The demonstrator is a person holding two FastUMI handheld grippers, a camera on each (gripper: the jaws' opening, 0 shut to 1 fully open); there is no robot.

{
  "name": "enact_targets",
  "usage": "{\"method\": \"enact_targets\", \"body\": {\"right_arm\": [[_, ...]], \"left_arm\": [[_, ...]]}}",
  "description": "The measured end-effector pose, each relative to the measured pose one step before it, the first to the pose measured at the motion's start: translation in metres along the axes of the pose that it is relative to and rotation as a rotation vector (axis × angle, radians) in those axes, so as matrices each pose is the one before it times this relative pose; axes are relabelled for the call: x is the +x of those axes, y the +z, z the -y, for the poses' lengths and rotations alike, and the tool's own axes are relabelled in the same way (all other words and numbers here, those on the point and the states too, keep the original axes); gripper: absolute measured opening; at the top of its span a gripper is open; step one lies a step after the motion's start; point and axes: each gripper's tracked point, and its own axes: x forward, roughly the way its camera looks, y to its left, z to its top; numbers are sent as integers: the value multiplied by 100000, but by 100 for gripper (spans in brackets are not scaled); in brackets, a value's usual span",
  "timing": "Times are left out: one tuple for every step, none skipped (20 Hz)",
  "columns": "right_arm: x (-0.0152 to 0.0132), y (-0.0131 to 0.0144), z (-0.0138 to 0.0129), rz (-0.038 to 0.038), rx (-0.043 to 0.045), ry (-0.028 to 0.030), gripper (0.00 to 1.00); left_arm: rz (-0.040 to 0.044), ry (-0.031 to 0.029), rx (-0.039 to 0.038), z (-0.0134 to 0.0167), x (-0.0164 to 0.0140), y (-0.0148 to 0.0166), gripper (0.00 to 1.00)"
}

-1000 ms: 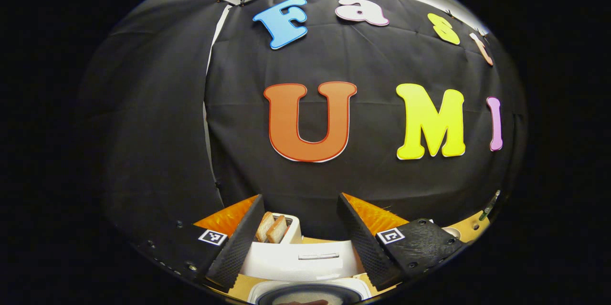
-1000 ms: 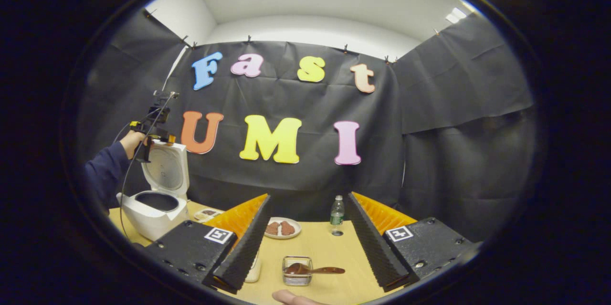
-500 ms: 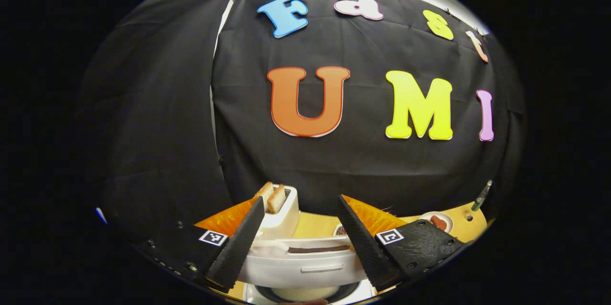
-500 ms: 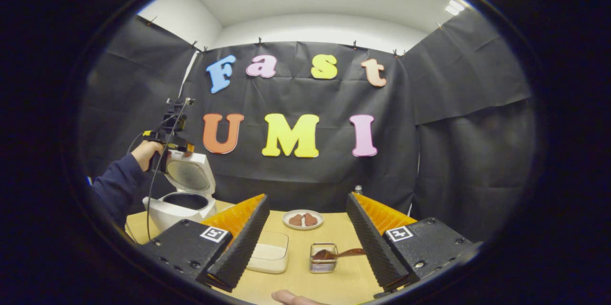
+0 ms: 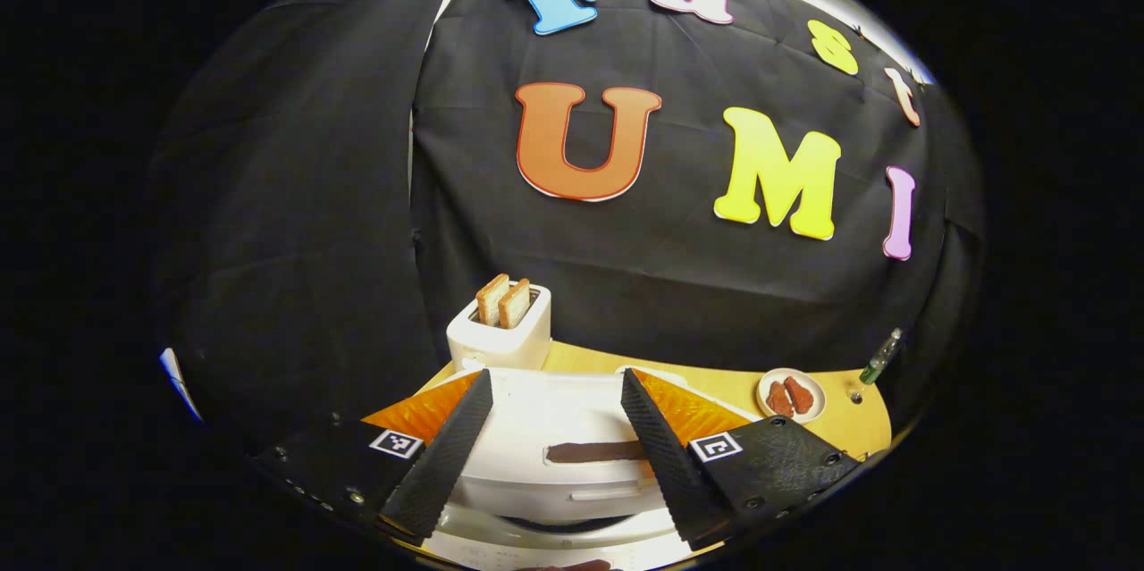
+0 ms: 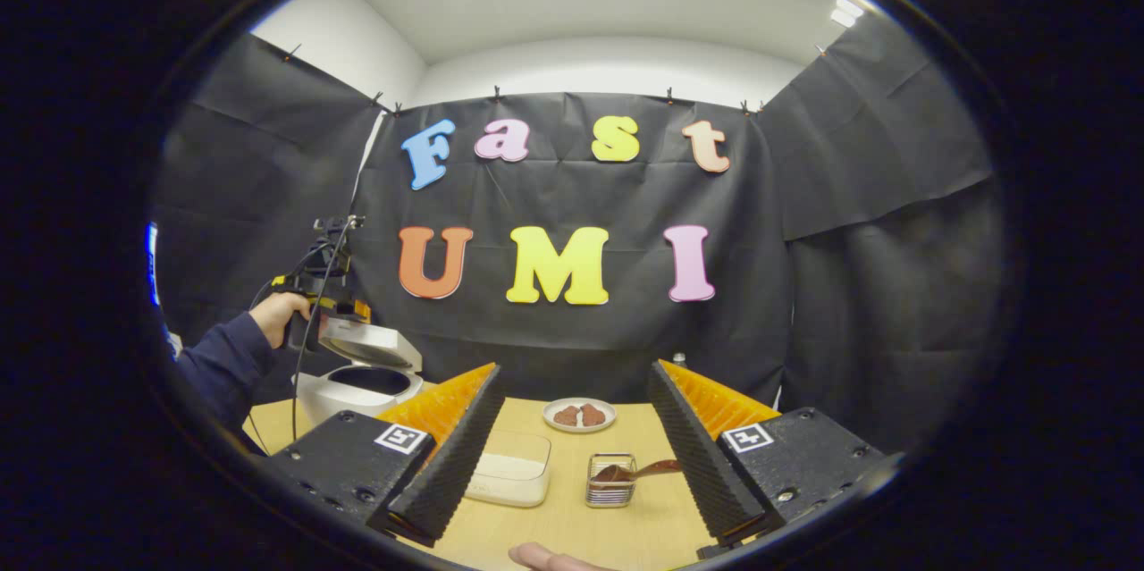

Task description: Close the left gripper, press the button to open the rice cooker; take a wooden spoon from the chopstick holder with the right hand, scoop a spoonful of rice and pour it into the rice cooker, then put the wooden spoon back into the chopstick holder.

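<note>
The white rice cooker [image 6: 356,383] stands at the table's left with its pot showing and its lid [image 6: 371,346] tilted partway down. My left gripper [image 6: 344,316], held by a hand in a dark sleeve, rests on top of that lid. In the left gripper view the lid [image 5: 554,424] lies under and between the fingers of my left gripper [image 5: 554,455], which is open. My right gripper [image 6: 572,473] hangs open over the table. Beyond it a wooden spoon [image 6: 642,469] leans in the wire chopstick holder [image 6: 610,492], beside a clear box of rice [image 6: 511,468].
A white toaster [image 5: 500,334] with two bread slices stands behind the cooker. A plate of brown food [image 6: 579,415] lies at the table's back, with a green-capped bottle [image 5: 880,358] near the far right edge. A fingertip [image 6: 545,558] shows at the bottom.
The cooker lid has swung down from upright to a low tilt, with my left gripper following it down. The right gripper's view has shifted a little, its fingers still apart.
</note>
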Motion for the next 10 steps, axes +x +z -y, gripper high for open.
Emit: {"method": "enact_targets", "body": {"right_arm": [[86,-182,177,-479,622,-32,100],[-56,19,116,-319,-341,21,100],[-49,63,172,337,-726,47,100],[-22,170,35,372,-780,320,100],[-50,63,28,325,-502,534,100],[-84,117,-29,335,-306,685,100],[-11,-19,4,399,-165,842,100],[213,-77,-87,361,-86,900,100],[-25,-13,-65,236,72,741,100],[140,-52,81,65,504,464,100]], "left_arm": [[-798,272,602,-53,-71,-383,93],[-751,-169,424,72,-135,-540,94],[-1237,-264,516,80,-158,-741,94],[-1435,-78,327,-61,-161,-779,94],[-1442,370,548,223,-331,-641,94],[50,466,1296,-11,-128,-402,94],[-807,501,1304,26,-182,-505,95],[-693,434,1211,75,-72,-135,95],[-1085,544,758,2,-67,-554,95],[-1073,306,233,67,-169,-437,95]]}}
